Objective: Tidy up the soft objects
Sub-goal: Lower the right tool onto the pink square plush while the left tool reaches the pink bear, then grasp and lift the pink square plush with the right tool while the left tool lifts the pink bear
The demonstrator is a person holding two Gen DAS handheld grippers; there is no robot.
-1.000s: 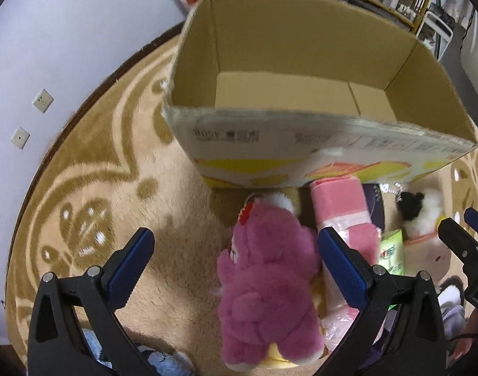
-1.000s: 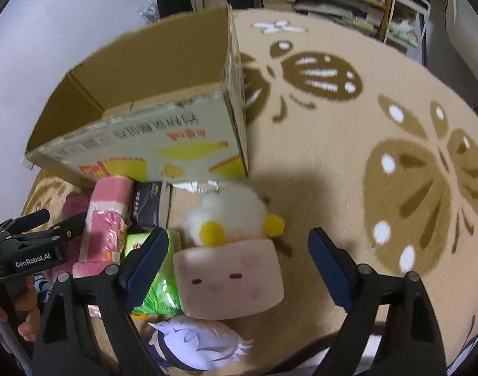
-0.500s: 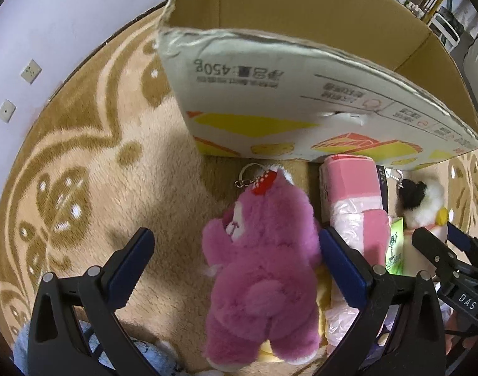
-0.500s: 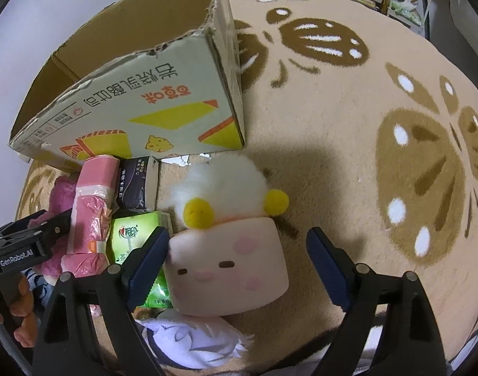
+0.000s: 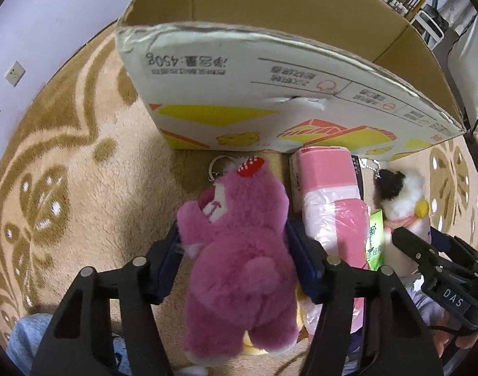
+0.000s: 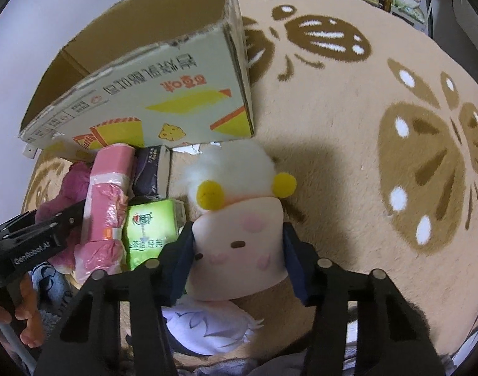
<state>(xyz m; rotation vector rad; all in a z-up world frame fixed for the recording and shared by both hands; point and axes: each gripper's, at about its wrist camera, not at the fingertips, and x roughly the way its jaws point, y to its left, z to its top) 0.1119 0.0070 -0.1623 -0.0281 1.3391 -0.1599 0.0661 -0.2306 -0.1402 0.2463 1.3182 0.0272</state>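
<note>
Now both grippers clamp toys on the rug by the cardboard box (image 5: 270,72): left gripper (image 5: 232,250) w/ pink plush bear (image 5: 239,250), right gripper (image 6: 237,250) w/ square-faced plush (image 6: 239,244); lift straight, clear box rim.

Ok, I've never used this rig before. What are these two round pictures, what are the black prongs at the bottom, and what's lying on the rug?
Each picture comes from a fisheye camera on a hand-held gripper carried by a person, looking along its two black fingers. In the left wrist view, the left hand-held gripper is closed on a pink plush bear. In the right wrist view, the right hand-held gripper squeezes a square pink plush with a white fluffy top. On the patterned rug stands an open cardboard box. In front of it lie a pink wrapped pack, a green tissue pack and a dark packet.
</note>
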